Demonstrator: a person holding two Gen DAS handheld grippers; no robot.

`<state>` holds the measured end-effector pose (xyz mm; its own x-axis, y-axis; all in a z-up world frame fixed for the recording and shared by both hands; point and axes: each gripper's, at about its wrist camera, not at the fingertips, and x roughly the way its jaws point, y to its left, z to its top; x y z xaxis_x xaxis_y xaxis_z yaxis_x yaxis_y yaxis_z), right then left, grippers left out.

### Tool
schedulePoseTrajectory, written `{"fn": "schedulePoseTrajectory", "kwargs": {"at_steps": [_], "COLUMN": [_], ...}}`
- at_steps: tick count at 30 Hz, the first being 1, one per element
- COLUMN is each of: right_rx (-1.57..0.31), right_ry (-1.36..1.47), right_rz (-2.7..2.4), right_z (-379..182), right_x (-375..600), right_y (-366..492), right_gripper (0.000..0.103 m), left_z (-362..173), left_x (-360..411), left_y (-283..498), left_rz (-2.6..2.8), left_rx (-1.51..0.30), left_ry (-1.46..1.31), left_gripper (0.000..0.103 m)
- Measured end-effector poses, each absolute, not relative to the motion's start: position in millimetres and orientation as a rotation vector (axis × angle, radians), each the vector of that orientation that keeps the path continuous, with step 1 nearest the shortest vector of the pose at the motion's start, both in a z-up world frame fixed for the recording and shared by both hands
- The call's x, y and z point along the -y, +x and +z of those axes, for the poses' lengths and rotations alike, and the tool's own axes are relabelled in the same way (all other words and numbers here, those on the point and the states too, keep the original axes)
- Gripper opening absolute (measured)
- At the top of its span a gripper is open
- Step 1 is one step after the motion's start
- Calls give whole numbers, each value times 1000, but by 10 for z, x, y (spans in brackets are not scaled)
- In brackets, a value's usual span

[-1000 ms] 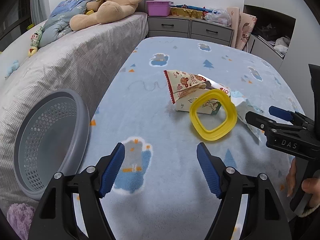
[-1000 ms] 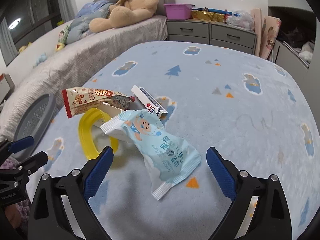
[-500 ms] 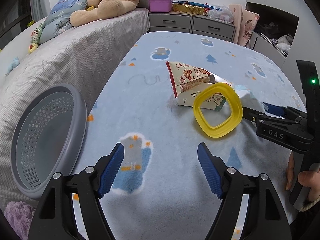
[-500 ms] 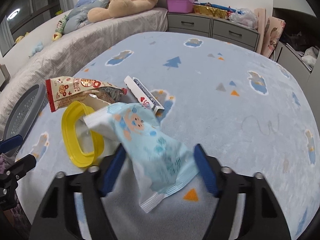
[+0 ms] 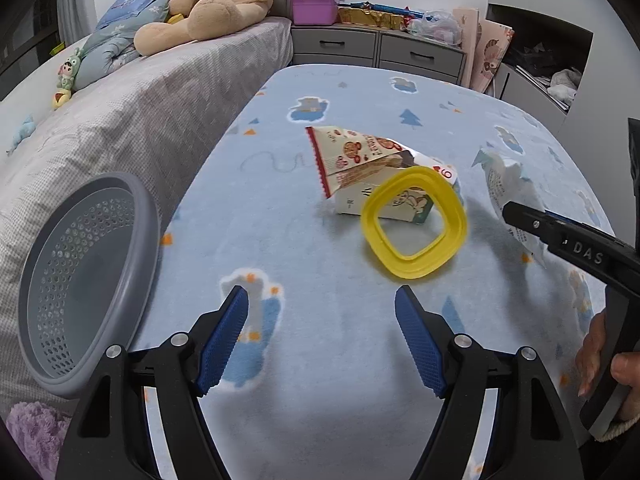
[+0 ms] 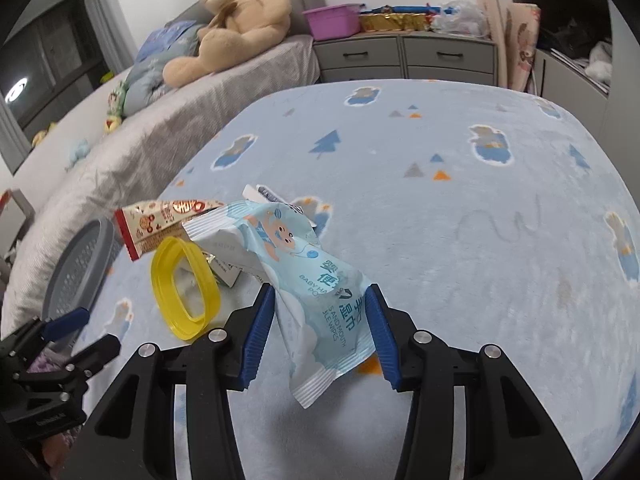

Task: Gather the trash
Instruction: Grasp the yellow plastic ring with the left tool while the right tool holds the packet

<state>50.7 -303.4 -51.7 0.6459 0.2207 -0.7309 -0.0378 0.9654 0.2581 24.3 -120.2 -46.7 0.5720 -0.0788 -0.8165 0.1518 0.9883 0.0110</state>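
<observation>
My right gripper (image 6: 320,320) is shut on a light blue baby wipes packet (image 6: 304,276) and holds it lifted above the blue blanket; the packet also shows in the left wrist view (image 5: 508,184). A yellow plastic ring (image 5: 414,226) (image 6: 184,288), a red and cream snack wrapper (image 5: 352,156) (image 6: 160,220) and a small carton (image 5: 384,204) lie together mid-blanket. My left gripper (image 5: 322,336) is open and empty, near the front edge, short of the ring. A grey perforated basket (image 5: 80,272) (image 6: 80,264) leans at the left.
A grey bed (image 5: 132,112) with a teddy bear (image 5: 212,4) runs along the left. Grey drawers (image 5: 380,50) with a purple bin (image 5: 314,8) stand at the back. A purple fluffy thing (image 5: 32,432) lies below the basket.
My right gripper has closed on the blue wipes packet and raised it off the blanket. My left gripper has stayed open and shifted slightly.
</observation>
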Motion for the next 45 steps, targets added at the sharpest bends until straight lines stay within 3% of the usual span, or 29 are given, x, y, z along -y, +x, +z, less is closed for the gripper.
{"fn": "schedulePoseTrajectory", "kwargs": {"at_steps": [23,38,41,45], "right_rx": [-815,-797,-797,-799], "right_ry": [341,363,360,356], "right_rz": [126,142,142,144], "right_z": [-407,-374,-375,-372], "right_x": [3464,3511,3512,3507], "right_y": [381,337,341,339], "right_gripper": [46,46,46,46], "left_z": [-728,-863,-866,-859], "left_x": [1934,1849,1810,1731], "left_y": [520,808,794,782], "left_rz": [-246,-188,-186,-172], "left_rx": [-971,-979,-978,-977], "left_ry": [67,-12,-11,-8], "left_gripper": [73,72,60,34]}}
